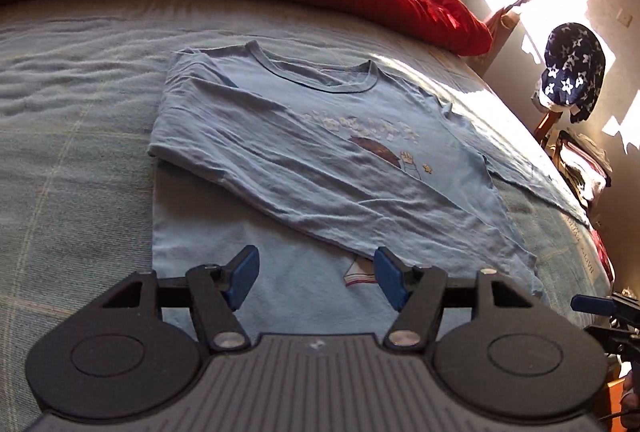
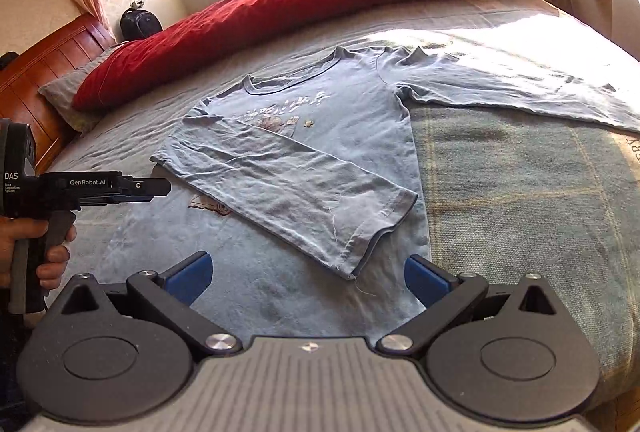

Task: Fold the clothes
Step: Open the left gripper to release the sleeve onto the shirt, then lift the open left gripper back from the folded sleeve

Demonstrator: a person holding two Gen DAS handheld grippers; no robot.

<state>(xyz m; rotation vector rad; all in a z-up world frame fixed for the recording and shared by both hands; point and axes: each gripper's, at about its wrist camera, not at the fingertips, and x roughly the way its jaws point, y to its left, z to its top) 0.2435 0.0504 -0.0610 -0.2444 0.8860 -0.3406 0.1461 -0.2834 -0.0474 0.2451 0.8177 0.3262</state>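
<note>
A light blue long-sleeved shirt [image 2: 344,136] lies face up on the bed cover [image 2: 520,184], collar toward the red duvet [image 2: 320,4] at 12 o'clock. One sleeve [image 2: 304,192] is folded diagonally across the chest, its cuff ending near the hem at about 5 o'clock of the print, while the other sleeve [image 2: 520,88] stretches out flat toward 3 o'clock into the sunlit patch. The right gripper [image 2: 308,280] hovers over the hem with its blue pads wide apart and nothing between them; the left gripper [image 1: 316,276] also stands apart and empty above the lower body of the shirt, and the right-wrist view shows it from the side at 9 o'clock, held in a hand [image 2: 36,252]. As the shirt lies, it is part folded, and the outstretched sleeve looks like the piece still to be brought in. To do that well, I would pinch near the cuff, taking one layer only, lift just enough to clear the cloth, and lay it across to mirror the folded sleeve without dragging the body askew. The far cuff is washed out by glare and cut by the frame edge, so its exact end is unclear. The hem nearest the grippers is hidden behind their bodies, and the chest print is partly covered by the folded sleeve.
</note>
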